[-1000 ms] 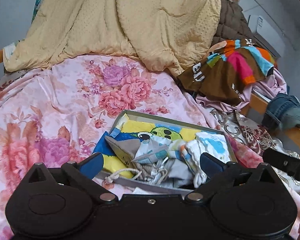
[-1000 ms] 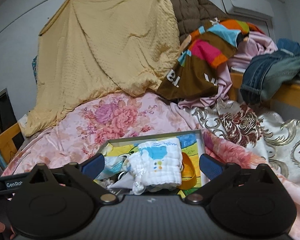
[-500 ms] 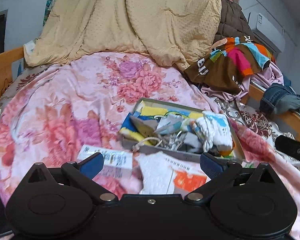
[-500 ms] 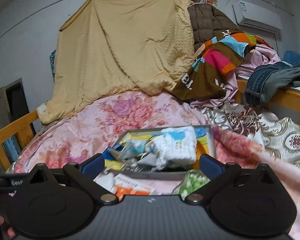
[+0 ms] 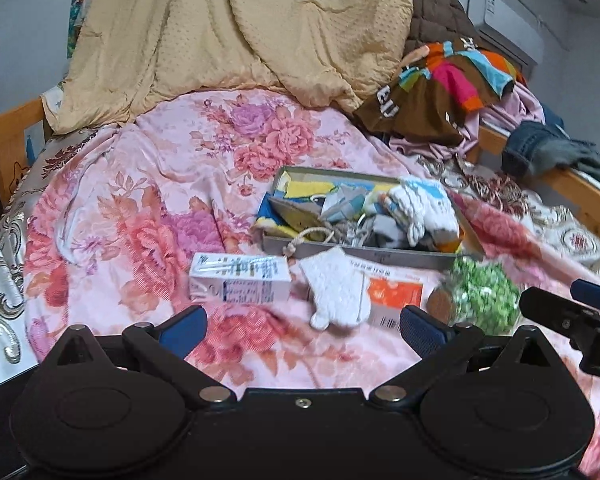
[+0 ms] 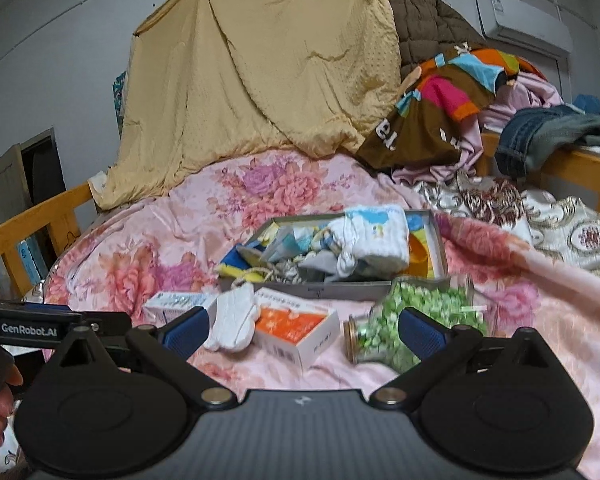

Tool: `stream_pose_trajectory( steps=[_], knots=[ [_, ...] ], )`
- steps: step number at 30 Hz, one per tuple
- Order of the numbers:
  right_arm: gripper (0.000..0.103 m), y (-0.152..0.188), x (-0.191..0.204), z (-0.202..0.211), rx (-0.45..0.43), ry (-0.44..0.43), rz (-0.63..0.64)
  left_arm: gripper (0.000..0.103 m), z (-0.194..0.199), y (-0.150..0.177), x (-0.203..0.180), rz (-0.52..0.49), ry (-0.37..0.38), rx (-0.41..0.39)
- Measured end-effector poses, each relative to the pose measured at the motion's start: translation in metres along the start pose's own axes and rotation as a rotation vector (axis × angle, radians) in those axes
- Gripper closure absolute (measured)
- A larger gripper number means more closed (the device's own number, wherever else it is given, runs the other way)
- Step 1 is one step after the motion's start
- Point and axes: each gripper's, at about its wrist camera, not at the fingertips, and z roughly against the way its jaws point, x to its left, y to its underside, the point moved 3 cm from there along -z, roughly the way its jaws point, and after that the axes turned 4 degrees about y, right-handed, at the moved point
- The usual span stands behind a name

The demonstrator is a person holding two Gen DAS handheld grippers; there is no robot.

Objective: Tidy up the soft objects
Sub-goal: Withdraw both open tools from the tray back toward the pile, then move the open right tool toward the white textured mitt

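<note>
A shallow grey box [image 5: 364, 251] [image 6: 328, 288] sits on the pink floral bedspread, filled with soft items: a white folded cloth with blue print [image 5: 422, 210] [image 6: 374, 240], socks and a cord. A small white fluffy cloth [image 5: 334, 290] [image 6: 236, 318] lies in front of the box. My left gripper [image 5: 302, 326] is open and empty, held back from the box. My right gripper [image 6: 302, 326] is open and empty too, held back above the bedspread. It also shows at the right edge of the left wrist view [image 5: 572, 316].
A white carton [image 5: 240, 282] [image 6: 178, 304], an orange-and-white box [image 5: 394, 294] [image 6: 296, 330] and a jar of green pieces [image 5: 480, 294] [image 6: 404, 322] lie before the grey box. A yellow blanket [image 5: 236, 36], a pile of clothes [image 5: 440, 88] and wooden rails [image 5: 556, 184] surround the bed.
Both grippers have pulled back from the grey box. The carton, orange box, fluffy cloth and green jar have come into view in front of it.
</note>
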Motion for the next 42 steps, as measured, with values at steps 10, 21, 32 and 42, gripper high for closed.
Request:
stream_pose_trajectory(
  steps=[10,21,32,42],
  knots=[
    [0.0,0.022,0.012,-0.016,0.096,-0.033,0.043,0.001,-0.004,0.019,0.021,-0.017,-0.006,0.048],
    [0.0,0.028,0.019,-0.021,0.137,-0.055,0.058,0.001,-0.015,0.038,0.027,-0.048,-0.007,0.096],
    [0.0,0.034,0.022,-0.027,0.188,-0.062,0.081,0.001,-0.02,0.053,0.027,-0.089,-0.008,0.14],
    [0.0,0.039,0.028,-0.033,0.209,-0.079,0.107,0.001,-0.025,0.05,0.031,-0.177,-0.006,0.142]
  ],
)
